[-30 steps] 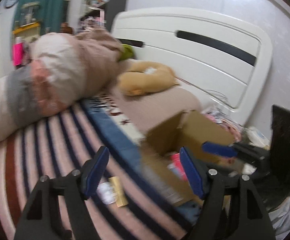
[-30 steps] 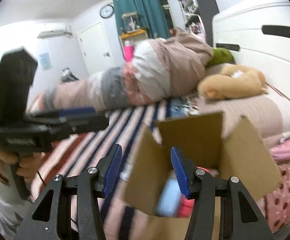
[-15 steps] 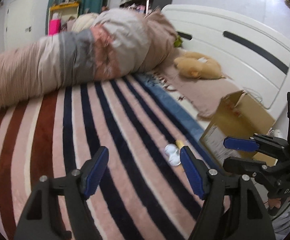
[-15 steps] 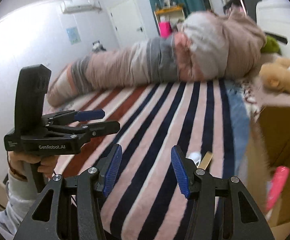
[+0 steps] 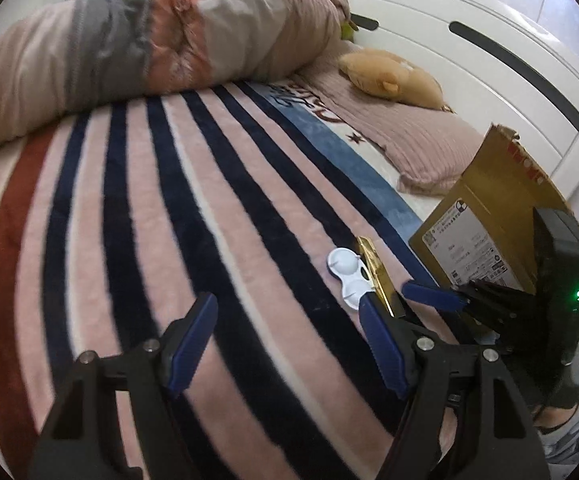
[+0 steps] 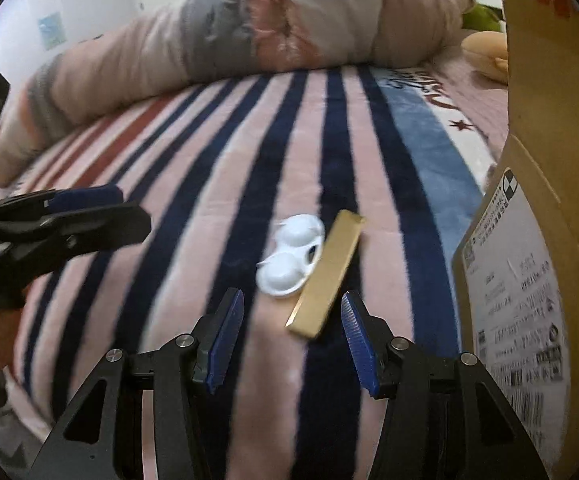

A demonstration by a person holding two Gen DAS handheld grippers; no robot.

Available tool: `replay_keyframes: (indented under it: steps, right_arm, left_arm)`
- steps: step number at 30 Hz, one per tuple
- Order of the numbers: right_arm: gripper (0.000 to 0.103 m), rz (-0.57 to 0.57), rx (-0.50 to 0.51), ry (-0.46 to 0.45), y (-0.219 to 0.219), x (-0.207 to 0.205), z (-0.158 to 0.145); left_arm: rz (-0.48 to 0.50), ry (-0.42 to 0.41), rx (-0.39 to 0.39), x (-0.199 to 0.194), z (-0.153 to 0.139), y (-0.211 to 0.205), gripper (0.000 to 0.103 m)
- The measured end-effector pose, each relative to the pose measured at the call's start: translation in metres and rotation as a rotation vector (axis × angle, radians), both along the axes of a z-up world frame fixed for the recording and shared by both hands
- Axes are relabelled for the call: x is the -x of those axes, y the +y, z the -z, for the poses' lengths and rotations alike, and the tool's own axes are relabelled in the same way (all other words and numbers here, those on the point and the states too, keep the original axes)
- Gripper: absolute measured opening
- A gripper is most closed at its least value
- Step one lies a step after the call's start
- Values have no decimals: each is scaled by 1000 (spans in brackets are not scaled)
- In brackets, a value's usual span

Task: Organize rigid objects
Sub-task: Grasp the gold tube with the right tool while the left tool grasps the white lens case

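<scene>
A white two-cup case [image 6: 291,256] and a flat gold box [image 6: 327,274] lie side by side on the striped blanket [image 6: 209,184]. My right gripper [image 6: 291,340] is open and empty, low over the blanket, just short of the gold box. In the left wrist view the white case [image 5: 345,270] and gold box [image 5: 377,276] lie ahead right of my left gripper [image 5: 287,346], which is open and empty. A cardboard box [image 6: 545,208] stands on the right; it also shows in the left wrist view [image 5: 493,216].
A rolled duvet [image 5: 137,36] lies across the far side of the bed. A tan plush toy [image 5: 389,74] rests on a pink pillow [image 5: 413,140] by the white headboard [image 5: 489,60]. The right gripper [image 5: 437,298] reaches in beside the box.
Both grippers have swung away from the cardboard box and dropped toward the blanket. The white case and gold box are now close ahead of the right gripper. Both jaws have stayed open.
</scene>
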State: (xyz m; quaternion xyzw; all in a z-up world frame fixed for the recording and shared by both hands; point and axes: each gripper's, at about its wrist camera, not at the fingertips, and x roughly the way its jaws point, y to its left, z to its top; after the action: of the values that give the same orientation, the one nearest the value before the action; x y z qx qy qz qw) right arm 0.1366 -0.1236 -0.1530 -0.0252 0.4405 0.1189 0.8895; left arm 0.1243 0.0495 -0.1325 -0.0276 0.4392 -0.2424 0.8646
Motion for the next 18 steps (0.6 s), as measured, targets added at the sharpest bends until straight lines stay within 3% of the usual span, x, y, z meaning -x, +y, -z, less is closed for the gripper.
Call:
replay_keyframes:
  steps: [1,4,12,16,18]
  right_arm:
    - [26,2,19,-8,0,-2,3]
    - [16,10,77,-17,-1,-1,10]
    - [14,-11,65,-6,-10,31,9]
    - [14,-16,21,4,-18,30,15]
    - [14,-24,4,16,-20,30,19]
  left_arm:
    - [8,6,5,-2,2,-3,70]
    - [20,17,10,-7,7,-8,70]
    - [61,67,28,-14,23,-30,67]
    - [83,103,34,-23,37,-50,49]
    - [78,109,36,-29,42,-58,45]
